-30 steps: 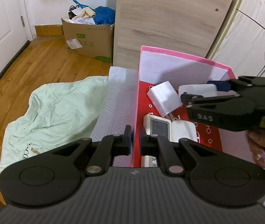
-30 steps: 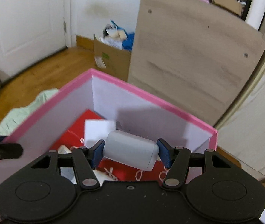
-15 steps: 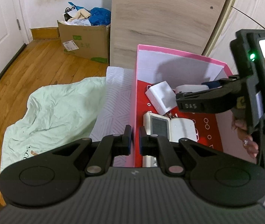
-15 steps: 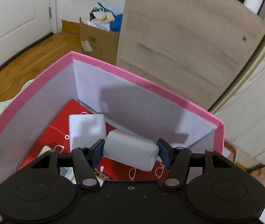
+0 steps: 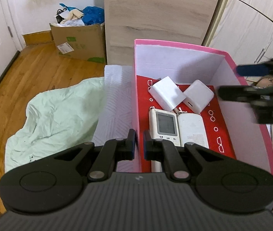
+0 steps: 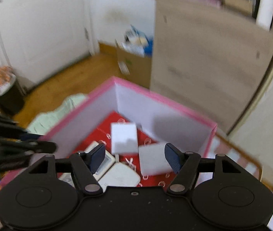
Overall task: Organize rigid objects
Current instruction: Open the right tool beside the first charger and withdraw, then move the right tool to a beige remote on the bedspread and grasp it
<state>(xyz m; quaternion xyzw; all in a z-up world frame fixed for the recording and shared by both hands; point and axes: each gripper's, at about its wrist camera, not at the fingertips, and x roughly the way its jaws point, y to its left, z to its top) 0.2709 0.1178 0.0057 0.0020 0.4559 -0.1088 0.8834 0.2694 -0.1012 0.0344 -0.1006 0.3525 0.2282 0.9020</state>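
Note:
A pink box [image 5: 136, 96] with a red floor holds several white objects. A white charger block [image 5: 199, 96] lies at the back, next to a white plug adapter [image 5: 167, 93]. In front lie a white device with a grey screen [image 5: 164, 125] and a white remote [image 5: 193, 130]. My left gripper [image 5: 139, 146] is shut on the box's left wall. My right gripper [image 6: 134, 156] is open and empty above the box; the charger block [image 6: 152, 160] lies below it. The right gripper also shows in the left wrist view [image 5: 252, 82].
The box [image 6: 167, 104] stands on a white patterned surface [image 5: 113, 104] beside a pale green cloth [image 5: 59, 111]. A cardboard box of clutter [image 5: 78, 40] and a leaning wooden board [image 5: 161, 13] stand behind. White cabinet doors [image 5: 255, 28] are at the right.
My right gripper opened and let go of the white charger block, which now lies in the box. The right gripper has pulled up and back. My left gripper has kept its hold.

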